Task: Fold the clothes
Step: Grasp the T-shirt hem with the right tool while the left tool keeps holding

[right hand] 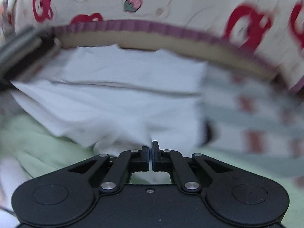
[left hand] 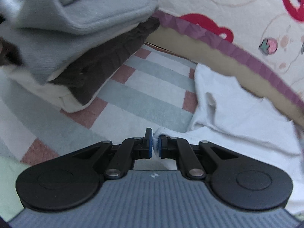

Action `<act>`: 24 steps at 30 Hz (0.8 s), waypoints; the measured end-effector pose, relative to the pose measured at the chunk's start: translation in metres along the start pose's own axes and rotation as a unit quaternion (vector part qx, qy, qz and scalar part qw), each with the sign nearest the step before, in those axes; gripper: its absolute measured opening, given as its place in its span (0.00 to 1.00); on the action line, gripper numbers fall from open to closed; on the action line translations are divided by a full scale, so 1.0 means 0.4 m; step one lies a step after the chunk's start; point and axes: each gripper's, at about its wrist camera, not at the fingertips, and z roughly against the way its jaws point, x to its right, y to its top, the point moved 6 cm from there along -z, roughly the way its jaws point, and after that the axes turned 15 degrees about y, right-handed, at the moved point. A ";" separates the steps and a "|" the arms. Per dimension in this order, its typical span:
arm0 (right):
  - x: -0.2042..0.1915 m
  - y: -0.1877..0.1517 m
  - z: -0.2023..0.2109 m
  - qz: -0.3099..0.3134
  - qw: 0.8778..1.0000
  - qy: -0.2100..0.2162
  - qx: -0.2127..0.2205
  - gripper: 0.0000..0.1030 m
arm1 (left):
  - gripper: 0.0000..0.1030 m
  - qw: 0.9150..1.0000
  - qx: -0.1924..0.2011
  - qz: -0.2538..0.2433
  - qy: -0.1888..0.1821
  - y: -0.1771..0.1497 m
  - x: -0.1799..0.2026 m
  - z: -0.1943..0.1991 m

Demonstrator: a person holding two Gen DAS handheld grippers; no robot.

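Observation:
A white garment (left hand: 237, 117) lies spread on a striped blanket (left hand: 148, 87), against the base of a printed quilt. My left gripper (left hand: 155, 142) is shut on a bunched bit of its near left edge, and white cloth shows between the blue pads. In the right wrist view the white garment (right hand: 123, 95) fills the middle, with a long crease across it. My right gripper (right hand: 151, 152) is shut at the near edge, where the white cloth gathers up to the fingertips and a thin pale line shows between the pads.
A stack of folded clothes (left hand: 76, 38), pale blue over dark brown and cream, sits at the left. A cream quilt with red bears (right hand: 190, 5) and purple trim rises behind. Pale green bedding (right hand: 47, 142) lies near. A blurred dark grey shape (right hand: 22, 47) is at far left.

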 end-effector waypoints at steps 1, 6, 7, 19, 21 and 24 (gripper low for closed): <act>0.011 -0.006 0.031 0.022 0.999 -0.027 -0.008 0.02 | 0.06 1.000 0.001 0.003 -0.012 0.000 0.001 0.019; 0.091 -0.081 0.042 -0.053 0.999 -0.011 -0.010 0.03 | 0.06 0.999 0.010 -0.029 -0.008 -0.028 0.019 0.063; 0.108 -0.097 0.026 -0.092 0.996 0.007 -0.002 0.05 | 0.06 1.000 0.007 -0.030 -0.005 -0.031 0.018 0.059; 0.173 -0.252 -0.055 -0.439 0.879 0.175 0.068 0.51 | 0.06 0.999 -0.031 0.014 0.005 -0.044 -0.025 0.014; 0.163 -0.278 -0.074 -0.498 0.837 0.214 0.075 0.51 | 0.06 0.999 -0.030 0.011 0.006 -0.045 -0.025 0.015; 0.125 -0.301 -0.104 -0.533 0.806 0.250 0.067 0.51 | 0.06 0.999 -0.030 0.011 0.007 -0.045 -0.025 0.014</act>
